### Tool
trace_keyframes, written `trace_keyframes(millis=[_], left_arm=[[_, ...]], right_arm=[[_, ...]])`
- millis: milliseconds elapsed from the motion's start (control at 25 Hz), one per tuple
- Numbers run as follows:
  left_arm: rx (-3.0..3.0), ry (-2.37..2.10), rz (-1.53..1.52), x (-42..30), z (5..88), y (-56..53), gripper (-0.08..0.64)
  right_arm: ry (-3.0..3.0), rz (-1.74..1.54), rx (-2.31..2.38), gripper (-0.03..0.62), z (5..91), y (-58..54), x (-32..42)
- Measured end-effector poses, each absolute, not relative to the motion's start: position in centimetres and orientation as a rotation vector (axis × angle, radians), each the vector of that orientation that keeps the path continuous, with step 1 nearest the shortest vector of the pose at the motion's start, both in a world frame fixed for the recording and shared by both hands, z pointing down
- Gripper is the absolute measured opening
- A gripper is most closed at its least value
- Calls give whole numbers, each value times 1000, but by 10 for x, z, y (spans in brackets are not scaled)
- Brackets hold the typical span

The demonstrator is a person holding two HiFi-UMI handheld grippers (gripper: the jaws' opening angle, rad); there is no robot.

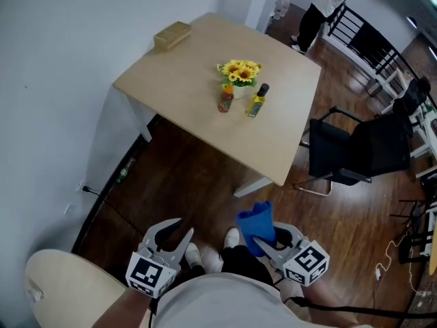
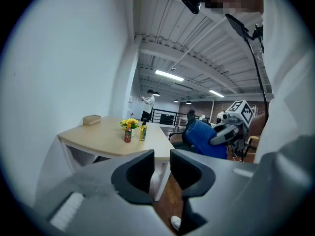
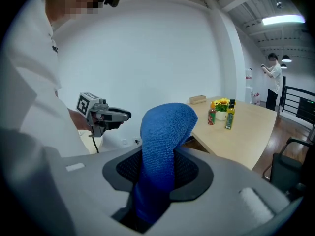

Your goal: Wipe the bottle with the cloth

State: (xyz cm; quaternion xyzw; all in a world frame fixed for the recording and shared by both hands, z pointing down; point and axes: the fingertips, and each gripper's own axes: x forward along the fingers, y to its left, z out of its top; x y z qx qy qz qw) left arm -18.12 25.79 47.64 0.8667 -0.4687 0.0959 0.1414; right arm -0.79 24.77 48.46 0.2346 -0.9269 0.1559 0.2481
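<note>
A yellow oil bottle (image 1: 257, 101) with a black cap stands on the light wooden table (image 1: 177, 80), beside a small red bottle (image 1: 226, 100) and a pot of sunflowers (image 1: 240, 72). Both grippers are held low near the person's body, well short of the table. My right gripper (image 1: 265, 243) is shut on a blue cloth (image 1: 256, 225), which rises folded between its jaws (image 3: 165, 141). My left gripper (image 1: 183, 229) is shut with nothing between its jaws. In the left gripper view the oil bottle (image 2: 143, 131) is far ahead and the cloth (image 2: 202, 137) is to the right.
A tan box (image 1: 172, 35) lies at the table's far corner. A black chair (image 1: 355, 149) stands right of the table on the dark wood floor. A round beige seat (image 1: 61, 285) is at lower left. A person (image 1: 328, 5) stands far behind by a black railing.
</note>
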Motion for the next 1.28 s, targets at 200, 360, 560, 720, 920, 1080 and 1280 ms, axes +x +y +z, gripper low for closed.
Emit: trace_keyframes(millis=[200,360,560,720,920,1080,1280], left_arm=[[2532,-1326,278,-167,466,286,109],[2561,-1302,279,-136,457,302,109],[2512,-1185,184,-72,451,323,109],[2546,-1170,215,-33,442,338,109],[2602,-1163,271,3,440,368,115],[2604,-1151,331,18,449,393,121],[2565,-1139,386,30,460,417,141]], right_arm=[[-2553,406,701,147,468,279,8],[-2580,381,771,147,455,300,42],[-2590,376,830,147,445,331,98],[-2603,383,842,147,447,356,130],[-2641,363,814,147,451,384,156],[-2654,387,804,147,460,406,167],[-2664,400,777,146,462,428,177]])
